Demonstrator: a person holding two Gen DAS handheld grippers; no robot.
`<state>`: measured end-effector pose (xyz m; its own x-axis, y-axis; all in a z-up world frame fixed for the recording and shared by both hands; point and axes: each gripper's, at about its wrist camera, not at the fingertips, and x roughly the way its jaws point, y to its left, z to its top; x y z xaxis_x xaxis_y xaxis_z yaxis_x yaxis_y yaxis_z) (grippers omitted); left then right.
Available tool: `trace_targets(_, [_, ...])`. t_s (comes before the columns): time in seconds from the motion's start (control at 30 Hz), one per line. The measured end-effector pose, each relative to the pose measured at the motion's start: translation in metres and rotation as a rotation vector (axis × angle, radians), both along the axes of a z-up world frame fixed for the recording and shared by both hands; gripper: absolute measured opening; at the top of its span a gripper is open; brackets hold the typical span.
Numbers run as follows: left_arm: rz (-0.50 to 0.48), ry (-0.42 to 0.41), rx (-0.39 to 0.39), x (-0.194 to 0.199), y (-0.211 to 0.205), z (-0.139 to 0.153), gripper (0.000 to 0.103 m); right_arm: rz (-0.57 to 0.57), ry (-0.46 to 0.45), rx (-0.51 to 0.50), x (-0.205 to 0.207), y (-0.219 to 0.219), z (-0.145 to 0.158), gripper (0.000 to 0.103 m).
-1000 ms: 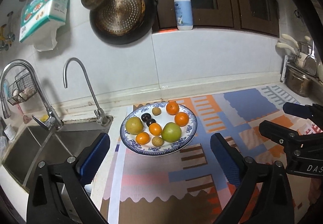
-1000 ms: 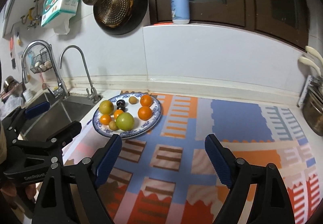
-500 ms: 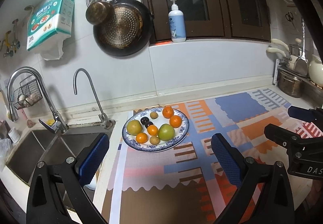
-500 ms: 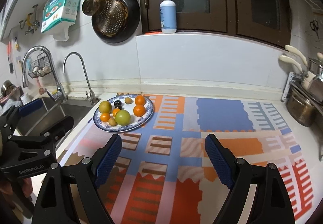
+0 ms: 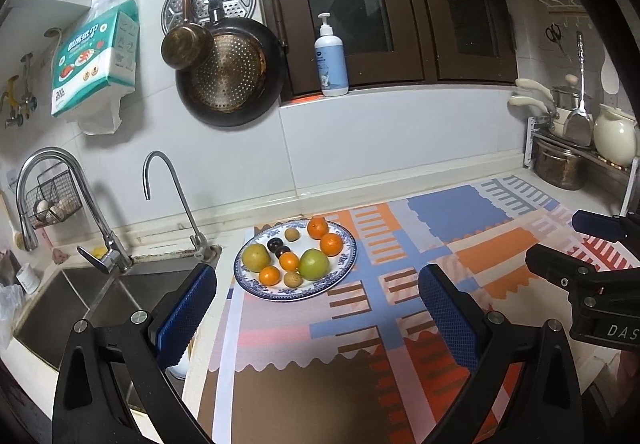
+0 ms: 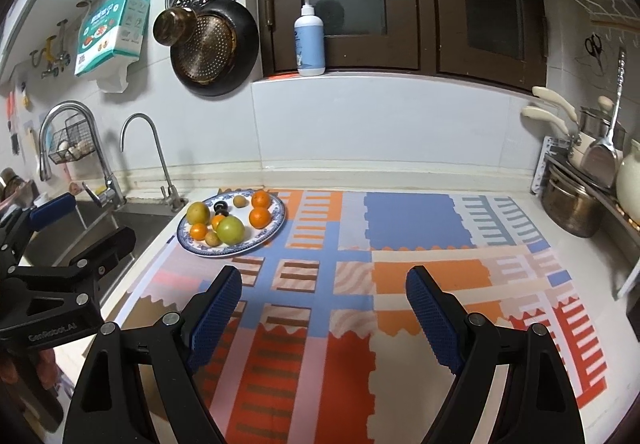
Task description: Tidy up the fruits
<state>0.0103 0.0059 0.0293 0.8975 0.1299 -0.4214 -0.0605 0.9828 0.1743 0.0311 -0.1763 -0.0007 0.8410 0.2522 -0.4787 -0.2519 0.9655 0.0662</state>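
A blue-and-white plate [image 5: 346, 258] [image 6: 276, 222] sits on the patterned mat near the sink. It holds a green apple [image 5: 314, 264] [image 6: 230, 230], a yellow-green pear [image 5: 256, 257] [image 6: 198, 213], several oranges [image 5: 331, 244] [image 6: 260, 217], two brown kiwis [image 5: 292, 234] and two dark plums [image 5: 274, 244]. My left gripper [image 5: 316, 308] is open and empty, well short of the plate. My right gripper [image 6: 324, 296] is open and empty over the mat, right of the plate. Each gripper shows at the edge of the other's view.
A steel sink [image 5: 76, 308] with two taps [image 5: 172, 200] lies left of the plate. Pots [image 5: 560, 164] and a rack stand at the far right. Pans [image 5: 228, 76] hang on the wall, and a soap bottle [image 5: 331, 60] stands on the window ledge.
Both grippers have pulled back and up from the counter, so the plate looks smaller and farther away. Both stay open and empty.
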Motion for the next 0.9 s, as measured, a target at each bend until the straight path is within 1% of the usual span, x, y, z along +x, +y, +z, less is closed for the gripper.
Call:
trace_targets(0.13, [-0.011,0.005,-0.014,-0.005,-0.003,0.001,0.103,-0.006,-0.001,0.007,-0.005,-0.004,0.001,0.085])
trace_targets(0.23, [-0.035,0.016,-0.040,-0.007,-0.003,0.003,0.103,-0.010,-0.006,0.006,-0.008,-0.005,0.002,0.085])
trace_targets(0.4, [-0.044,0.028,-0.067,-0.009,-0.004,0.003,0.103,-0.012,-0.009,0.000,-0.011,-0.006,0.003,0.085])
trace_targets(0.63, [-0.035,0.011,-0.052,-0.013,-0.005,0.003,0.103,-0.010,-0.016,-0.001,-0.013,-0.005,0.004,0.085])
trace_targets(0.9, [-0.027,0.013,-0.058,-0.012,-0.003,0.003,0.103,-0.008,-0.016,-0.003,-0.014,-0.005,0.004,0.085])
